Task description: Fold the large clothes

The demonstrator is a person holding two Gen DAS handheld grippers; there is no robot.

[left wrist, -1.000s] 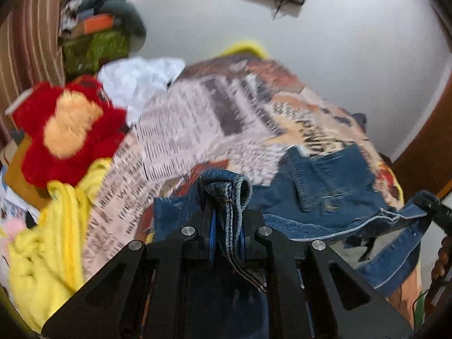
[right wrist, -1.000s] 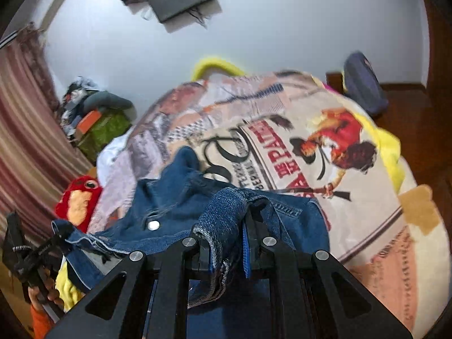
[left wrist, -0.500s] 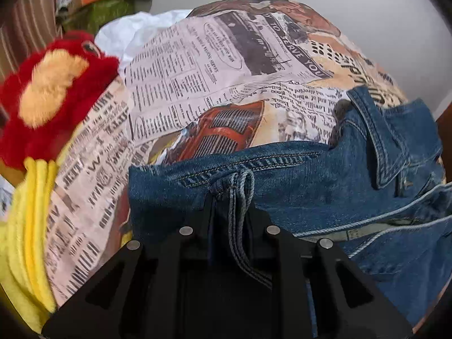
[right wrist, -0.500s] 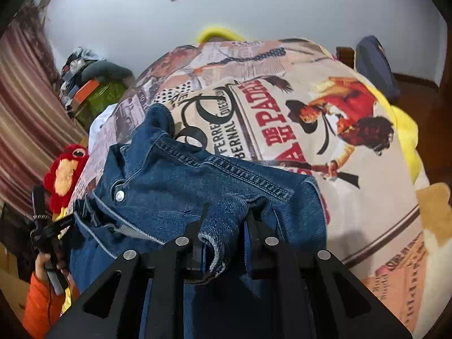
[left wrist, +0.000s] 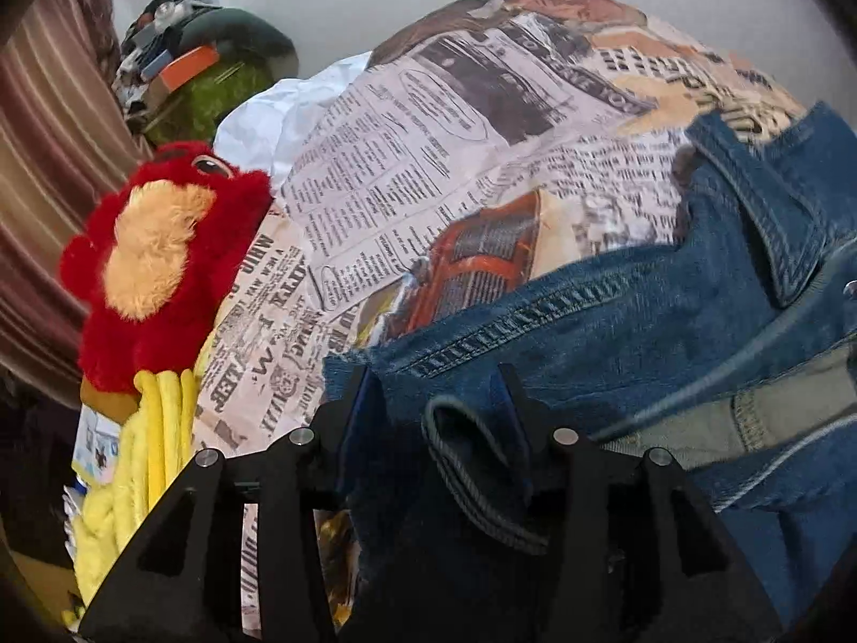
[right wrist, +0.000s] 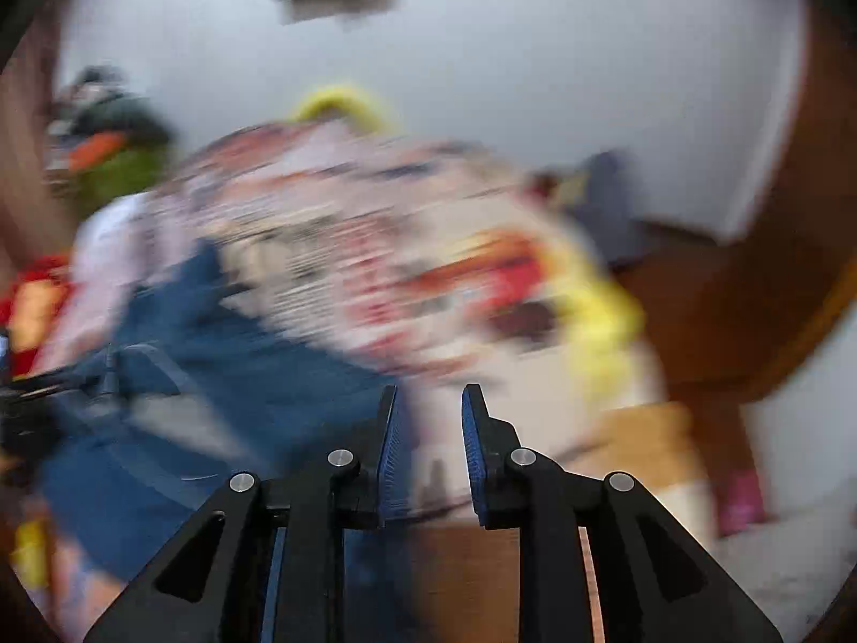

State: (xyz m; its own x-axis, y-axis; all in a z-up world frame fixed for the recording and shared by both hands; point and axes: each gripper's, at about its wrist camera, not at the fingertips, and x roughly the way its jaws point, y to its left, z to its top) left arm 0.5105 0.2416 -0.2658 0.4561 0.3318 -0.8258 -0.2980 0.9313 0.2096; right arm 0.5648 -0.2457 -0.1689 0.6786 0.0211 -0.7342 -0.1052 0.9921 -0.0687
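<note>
Denim, heavy and dark blue: the jacket lies spread on the newspaper-print bedspread, its near hem toward the person. The left gripper hangs low over that hem with its jaws opening; a rolled fold of denim sits between them, but the pads no longer pinch it. The right gripper is opening too, with nothing between its blue pads, just beside the jacket's right edge; that view is badly blurred. To finish this release cleanly, I'd let the left jaws part fully, then lift straight off so the hem stays flat, clear of the red plush toy.
</note>
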